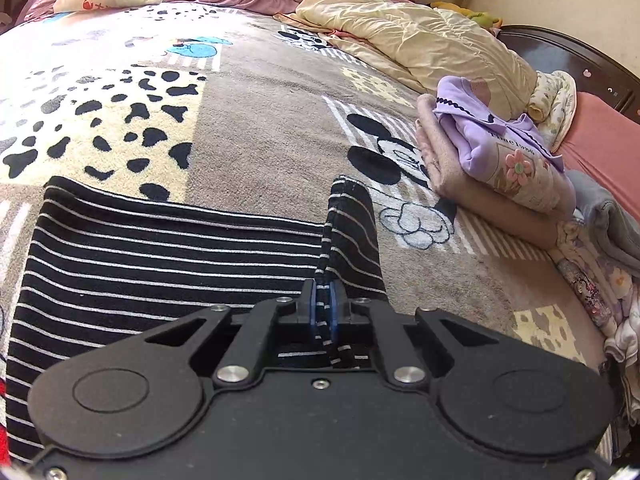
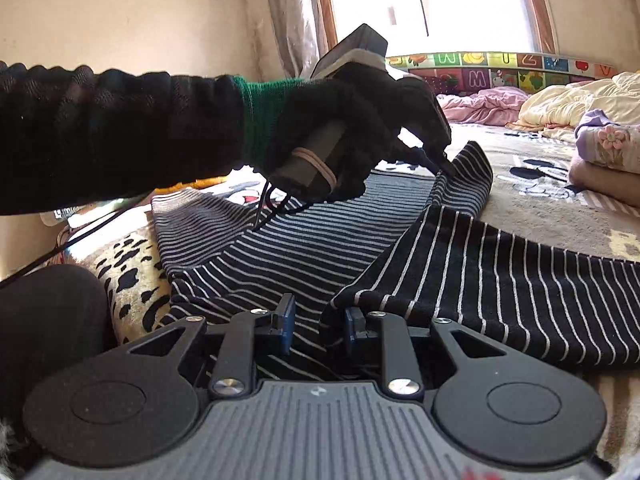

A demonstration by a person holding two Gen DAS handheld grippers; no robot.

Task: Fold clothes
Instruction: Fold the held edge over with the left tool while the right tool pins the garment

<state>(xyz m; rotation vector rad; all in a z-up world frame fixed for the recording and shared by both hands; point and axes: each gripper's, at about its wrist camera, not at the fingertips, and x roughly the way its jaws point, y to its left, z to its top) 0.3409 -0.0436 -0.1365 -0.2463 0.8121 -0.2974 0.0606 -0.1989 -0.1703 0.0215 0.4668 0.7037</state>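
Two grippers: both work one striped garment (image 1: 160, 264) spread on the bed (image 1: 260, 152).
Left gripper (image 1: 325, 308): jaws pinched tight on a fold of the black, white-striped cloth; the pinched edge rises as a small peak ahead of the fingertips. The right wrist view shows the gloved hand (image 2: 340, 128) holding this tool low over the far edge of the garment, its tip at the raised corner.
Right gripper (image 2: 320, 324): jaws standing apart at a middling gap. A bunched edge of the garment lies against the inside of the right-hand finger (image 2: 354, 330); the left-hand finger has only flat cloth behind it. No hold on anything.
Key relation: the loose edge sits at the mouth of the right jaws, slightly right of centre, and runs away to the right as a long striped band. The left gripper's pinch lies farther off, ahead and to the right in the right wrist view.
Long axis: my reading is that the garment's body runs roughly between the two tools, the stripes crossing it.
Judgement: a fold that carries one edge over the body would want both edges held; the right jaws are placed to close on theirs, though whether they are arriving or leaving cannot be told.
Surface: plush cartoon-print blanket, soft and grippy, likely to drag thin knit.
Room: folded stack (image 1: 500, 160) topped with a purple top well to the right, a cream quilt (image 1: 420, 40) behind, and a bright window (image 2: 432, 0).
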